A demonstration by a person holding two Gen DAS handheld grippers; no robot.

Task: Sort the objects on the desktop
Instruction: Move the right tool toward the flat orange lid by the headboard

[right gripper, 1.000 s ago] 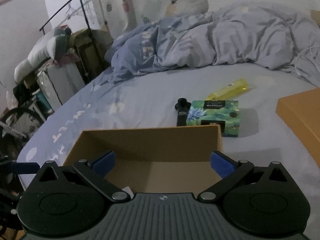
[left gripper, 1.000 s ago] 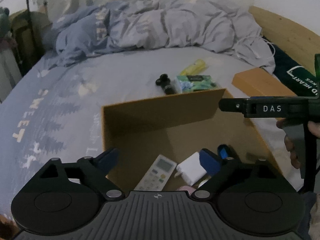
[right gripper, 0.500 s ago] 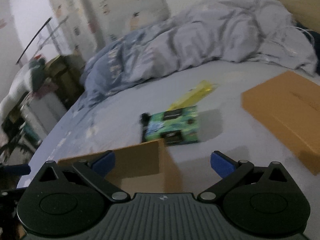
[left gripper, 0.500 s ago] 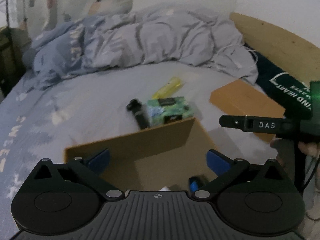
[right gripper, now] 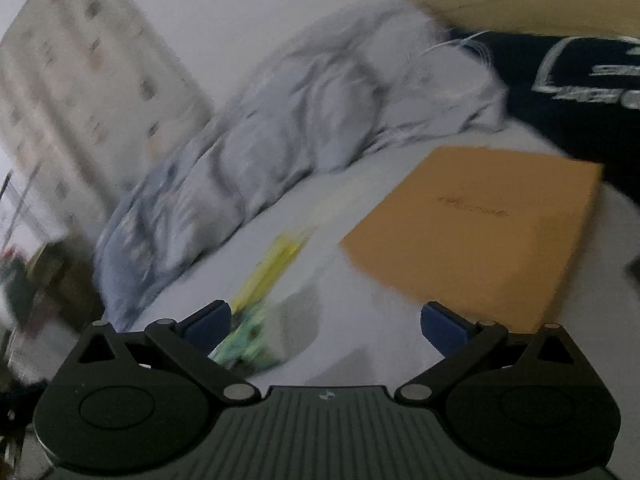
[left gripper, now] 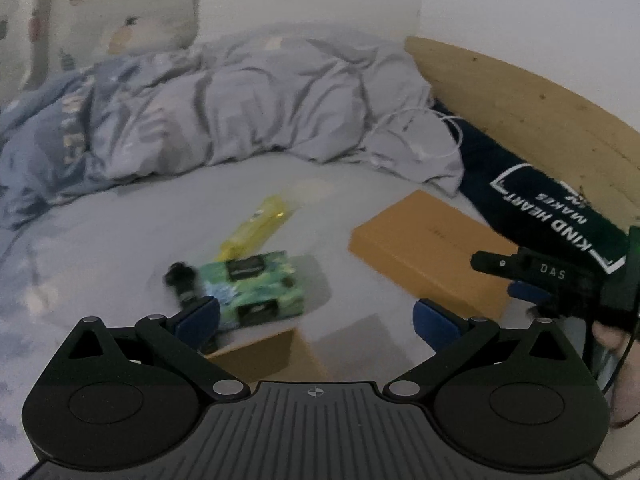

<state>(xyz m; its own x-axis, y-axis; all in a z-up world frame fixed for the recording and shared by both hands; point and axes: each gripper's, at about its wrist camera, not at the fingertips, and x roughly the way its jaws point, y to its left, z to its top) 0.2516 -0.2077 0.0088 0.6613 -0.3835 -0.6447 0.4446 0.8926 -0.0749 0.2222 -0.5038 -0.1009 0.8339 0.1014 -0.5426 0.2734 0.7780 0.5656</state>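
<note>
While we look along the left tool (left gripper: 316, 318), we see the things to sort lying on the bed's pale grey sheet (left gripper: 120, 248). A green patterned box (left gripper: 256, 286) lies flat just beyond the tool's left finger. A small black object (left gripper: 182, 282), too blurred to name, touches the box's left side, and a yellow packet (left gripper: 256, 226) lies just behind the box, angled away toward the duvet. Below the green box, the corner of an open cardboard box (left gripper: 260, 354) shows between the fingers. To the right, well apart from the green box, a flat tan box (left gripper: 424, 248) rests on the sheet.

Our left tool stands fully spread with nothing between its blue pads (left gripper: 200, 316). Our right tool (right gripper: 326, 322) also stands wide apart and empty in its own view. In the left view its black body (left gripper: 560, 276) shows at the right edge, over the near corner of the tan box, with a hand (left gripper: 608, 334) below it.

From the right view, heavily blurred, the green patterned box (right gripper: 248, 340) sits by the left finger, the yellow packet (right gripper: 276, 264) beyond it, and the flat tan box (right gripper: 480, 228) fills the right side. A crumpled grey-blue duvet (left gripper: 240, 108) is heaped behind everything, with a white cable (left gripper: 420, 140) across its right end, a dark printed cloth (left gripper: 556, 208) beside it, and a wooden headboard (left gripper: 520, 96) along the wall.
</note>
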